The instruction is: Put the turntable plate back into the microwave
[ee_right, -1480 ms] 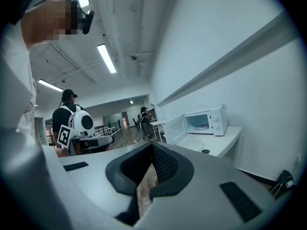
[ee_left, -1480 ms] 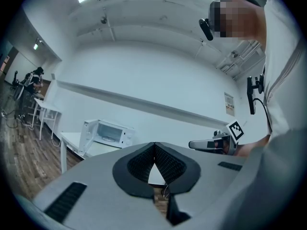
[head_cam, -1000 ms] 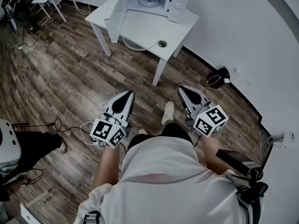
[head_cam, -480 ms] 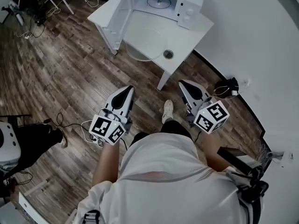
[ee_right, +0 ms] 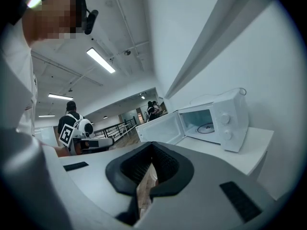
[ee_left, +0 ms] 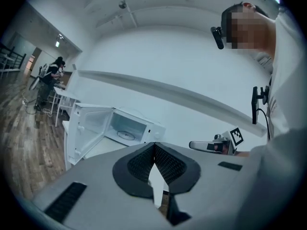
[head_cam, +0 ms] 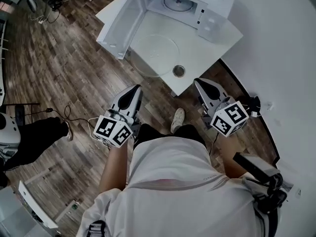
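The left gripper [head_cam: 133, 92] had its jaws pressed together, holding nothing. The right gripper [head_cam: 201, 84] was likewise closed and empty. Ahead of both, and between them, the clear turntable plate [head_cam: 157, 51] lay flat on a white table [head_cam: 219, 41]. Beyond it stood the microwave [head_cam: 217, 10], its door [head_cam: 118, 26] swung open.

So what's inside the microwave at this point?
In the microwave, only a roller ring shows on the cavity floor; no plate sits on it. The glass turntable plate lies outside on the table. The cavity's rear is covered by the casing top.
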`<state>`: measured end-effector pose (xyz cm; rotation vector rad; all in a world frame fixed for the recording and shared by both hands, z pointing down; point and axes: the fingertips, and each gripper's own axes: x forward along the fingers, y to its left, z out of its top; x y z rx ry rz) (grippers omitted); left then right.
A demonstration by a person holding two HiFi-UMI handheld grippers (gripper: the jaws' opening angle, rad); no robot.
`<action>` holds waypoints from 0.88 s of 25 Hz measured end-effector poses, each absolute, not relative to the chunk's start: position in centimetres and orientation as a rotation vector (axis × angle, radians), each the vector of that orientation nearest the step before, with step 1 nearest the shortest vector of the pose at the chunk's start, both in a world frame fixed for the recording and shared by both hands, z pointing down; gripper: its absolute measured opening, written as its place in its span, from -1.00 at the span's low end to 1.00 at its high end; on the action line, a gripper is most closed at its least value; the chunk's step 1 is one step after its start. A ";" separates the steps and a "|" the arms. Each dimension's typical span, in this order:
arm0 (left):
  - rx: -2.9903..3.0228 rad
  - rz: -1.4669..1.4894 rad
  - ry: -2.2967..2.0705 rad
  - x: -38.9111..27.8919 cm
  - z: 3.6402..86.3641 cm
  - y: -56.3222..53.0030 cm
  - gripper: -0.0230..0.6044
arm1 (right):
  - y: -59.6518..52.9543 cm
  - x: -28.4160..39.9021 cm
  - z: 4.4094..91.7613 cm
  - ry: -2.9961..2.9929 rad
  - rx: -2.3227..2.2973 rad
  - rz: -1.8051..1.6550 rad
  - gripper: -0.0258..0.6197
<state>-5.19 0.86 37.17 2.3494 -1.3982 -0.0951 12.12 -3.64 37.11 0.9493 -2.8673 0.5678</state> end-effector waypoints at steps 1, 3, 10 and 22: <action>2.332 -0.097 -1.410 -5.1 37.6 0.1 -0.89 | -4.6 12.3 37.6 -2.866 0.935 0.578 -0.91; 2.313 -0.084 -1.417 -5.0 38.2 -0.9 -0.89 | -5.8 12.4 38.4 -2.866 0.916 0.612 -0.91; 2.254 -0.150 -1.366 -6.7 41.0 -4.2 -0.89 | -7.4 9.9 41.1 -2.814 0.874 0.684 -0.91; 1.894 -0.218 -1.232 -13.8 55.3 -8.9 -0.57 | -8.7 5.8 46.6 -2.644 0.943 0.807 -0.91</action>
